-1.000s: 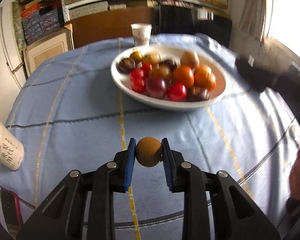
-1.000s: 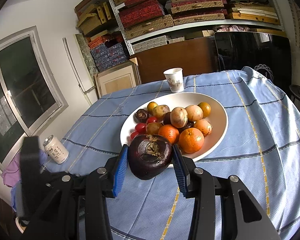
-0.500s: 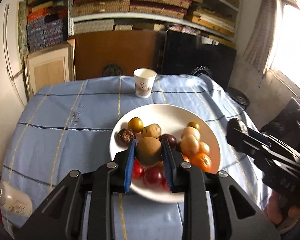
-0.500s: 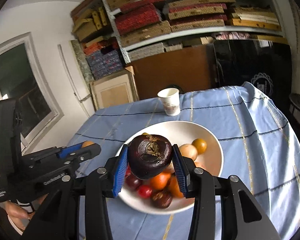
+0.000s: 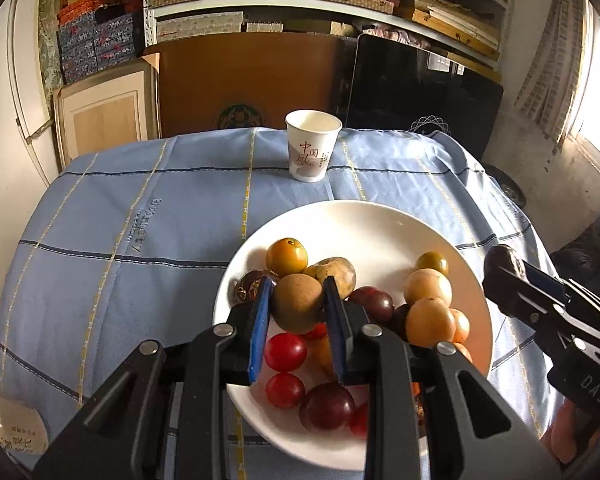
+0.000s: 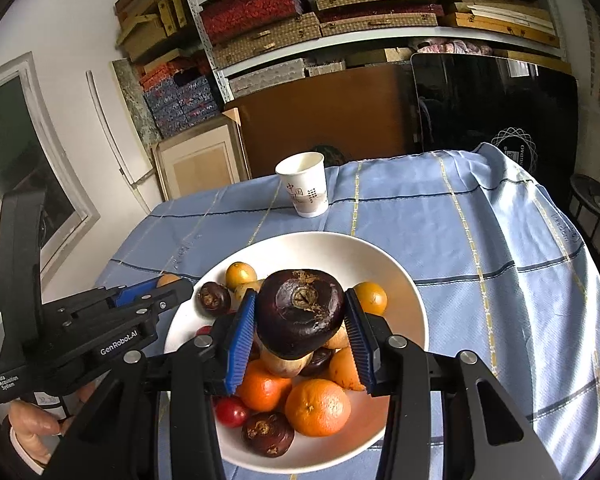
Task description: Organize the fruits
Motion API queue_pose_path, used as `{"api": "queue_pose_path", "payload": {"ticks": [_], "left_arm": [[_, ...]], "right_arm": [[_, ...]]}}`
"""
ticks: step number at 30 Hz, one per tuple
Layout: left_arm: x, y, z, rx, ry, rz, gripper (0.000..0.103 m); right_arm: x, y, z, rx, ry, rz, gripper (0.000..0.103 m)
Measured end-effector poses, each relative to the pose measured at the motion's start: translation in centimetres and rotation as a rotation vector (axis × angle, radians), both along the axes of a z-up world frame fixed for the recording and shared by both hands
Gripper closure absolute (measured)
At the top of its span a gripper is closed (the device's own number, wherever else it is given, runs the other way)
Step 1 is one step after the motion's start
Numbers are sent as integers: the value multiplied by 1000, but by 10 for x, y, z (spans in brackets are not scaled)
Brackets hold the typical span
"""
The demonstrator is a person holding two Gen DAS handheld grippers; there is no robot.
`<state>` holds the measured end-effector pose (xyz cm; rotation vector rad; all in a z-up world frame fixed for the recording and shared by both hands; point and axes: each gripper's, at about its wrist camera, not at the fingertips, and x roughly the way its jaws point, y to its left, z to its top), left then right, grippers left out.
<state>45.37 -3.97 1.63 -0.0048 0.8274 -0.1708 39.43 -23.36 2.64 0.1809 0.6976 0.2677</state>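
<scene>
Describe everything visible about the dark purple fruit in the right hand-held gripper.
The dark purple fruit is round and somewhat flattened, with glossy, slightly wrinkled skin and a dry brown calyx facing the camera. The right hand-held gripper clamps it between blue ribbed pads, holding it above the white bowl of mixed fruit.

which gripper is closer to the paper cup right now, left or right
Hard to call. Both sit over the white bowl, short of the paper cup: the left gripper over its left side, the right gripper over its right.
</scene>
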Motion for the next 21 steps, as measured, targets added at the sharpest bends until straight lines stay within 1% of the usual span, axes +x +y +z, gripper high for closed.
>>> {"api": "queue_pose_path", "payload": {"ticks": [2, 3, 4, 5, 6, 8, 11, 14, 15, 16, 19, 20, 21], "left_arm": [[3, 0, -2, -1, 5, 3, 77], [3, 0, -2, -1, 6, 3, 70], [2, 1, -1, 4, 1, 8, 60], [0, 1, 1, 15, -11, 25, 35], [-2, 2, 2, 21, -22, 40, 21], [-8, 5, 10, 17, -56, 53, 20], [-15, 8, 16, -4, -53, 48, 18], [-25, 10, 22, -2, -67, 43, 18], [-29, 10, 23, 3, -73, 44, 18], [-34, 10, 25, 11, -80, 44, 18], [-49, 13, 33, 21, -99, 47, 16], [-53, 14, 35, 23, -102, 51, 11], [-59, 15, 37, 23, -109, 56, 9]], "right_arm": [[2, 2, -1, -3, 3, 1, 59], [3, 2, -1, -4, 5, 3, 59], [4, 3, -1, -6, 6, 4, 59], [4, 4, -1, -6, 8, 10, 59], [4, 5, 0, -9, 9, 12, 59], [4, 6, 2, -19, 3, 8, 59], [3, 6, 5, -18, -3, 10, 59], [2, 8, 7, -25, -7, 10, 58], [1, 8, 8, -25, -12, 8, 50], [0, 9, 9, -24, -16, 3, 45], [-4, 10, 15, -30, -26, 6, 45], [-8, 11, 18, -33, -30, 11, 45], [-13, 12, 21, -37, -33, 13, 45]]}}
